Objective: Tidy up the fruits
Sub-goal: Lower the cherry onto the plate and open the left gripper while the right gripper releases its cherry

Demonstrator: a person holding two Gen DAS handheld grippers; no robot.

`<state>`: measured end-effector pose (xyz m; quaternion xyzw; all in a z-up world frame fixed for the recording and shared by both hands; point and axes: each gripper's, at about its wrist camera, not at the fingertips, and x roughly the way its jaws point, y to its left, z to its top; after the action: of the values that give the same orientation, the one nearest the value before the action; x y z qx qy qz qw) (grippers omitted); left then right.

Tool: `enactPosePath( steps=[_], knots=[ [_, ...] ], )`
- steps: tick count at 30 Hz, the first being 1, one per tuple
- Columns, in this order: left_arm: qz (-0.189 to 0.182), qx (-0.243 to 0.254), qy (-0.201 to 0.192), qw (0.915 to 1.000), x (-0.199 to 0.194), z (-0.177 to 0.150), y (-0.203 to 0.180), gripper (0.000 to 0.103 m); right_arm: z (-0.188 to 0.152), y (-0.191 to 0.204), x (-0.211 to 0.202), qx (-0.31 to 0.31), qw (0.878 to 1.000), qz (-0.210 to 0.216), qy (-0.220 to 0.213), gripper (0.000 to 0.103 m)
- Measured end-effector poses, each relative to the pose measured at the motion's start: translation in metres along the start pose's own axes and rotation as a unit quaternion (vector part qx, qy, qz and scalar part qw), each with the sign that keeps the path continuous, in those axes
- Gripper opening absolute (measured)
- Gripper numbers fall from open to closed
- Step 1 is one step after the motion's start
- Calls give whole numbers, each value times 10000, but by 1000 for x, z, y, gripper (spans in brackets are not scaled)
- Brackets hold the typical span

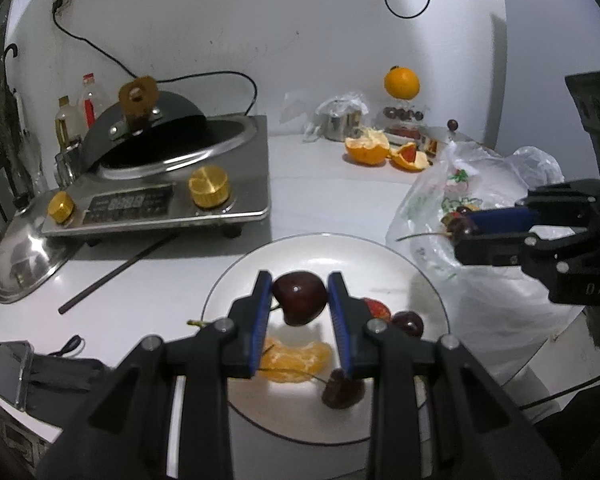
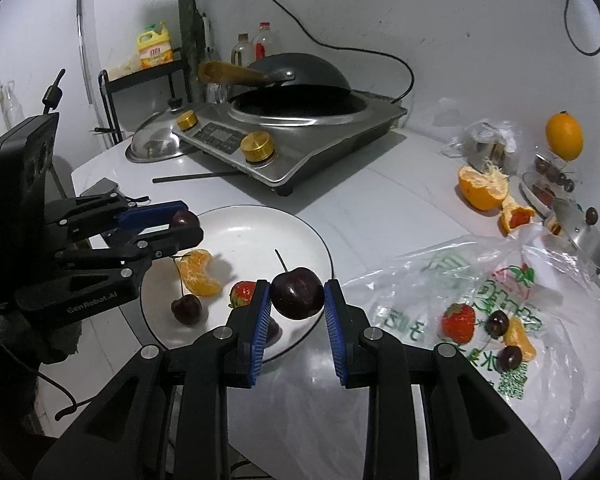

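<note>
Both claws pinch fruit near the white plate [image 2: 320, 240] on the worktop [image 2: 380, 200]. The left claw [image 1: 299, 300] grips a dark cherry [image 1: 299, 297] above the plate's middle. The right claw [image 2: 297, 300] clamps its own cherry [image 2: 297, 298] over the plate's rim nearest the plastic bag [image 2: 540, 360]. On the plate lie an orange segment [image 2: 199, 276], a strawberry [image 2: 243, 293] and another cherry [image 2: 186, 309].

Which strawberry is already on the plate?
The strawberry beside the orange segment lies on the white plate; the other strawberry lies on the plastic bag.
</note>
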<state>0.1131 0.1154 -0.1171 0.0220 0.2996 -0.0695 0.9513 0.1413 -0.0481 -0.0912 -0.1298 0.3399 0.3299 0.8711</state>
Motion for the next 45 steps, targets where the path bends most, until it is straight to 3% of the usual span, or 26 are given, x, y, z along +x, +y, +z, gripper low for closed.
enactPosePath(
  steps=[23, 32, 35, 38, 45],
  knots=[
    [-436, -62, 398, 9982, 50, -10, -1, 30, -4, -1, 63, 127, 9983, 181, 539, 29],
    [-362, -99, 408, 9985, 48, -7, -4, 31, -5, -5, 61, 181, 9982, 170, 553, 29],
    [-305, -70, 404, 9987, 44, -7, -6, 36, -5, -5, 57, 208, 9982, 144, 537, 29],
    [-203, -155, 372, 9990, 37, -6, -4, 52, -4, -5, 51, 219, 9986, 131, 472, 30],
    [-10, -258, 268, 9993, 19, -5, -6, 54, -5, -5, 26, 251, 9993, 68, 264, 38]
  ],
)
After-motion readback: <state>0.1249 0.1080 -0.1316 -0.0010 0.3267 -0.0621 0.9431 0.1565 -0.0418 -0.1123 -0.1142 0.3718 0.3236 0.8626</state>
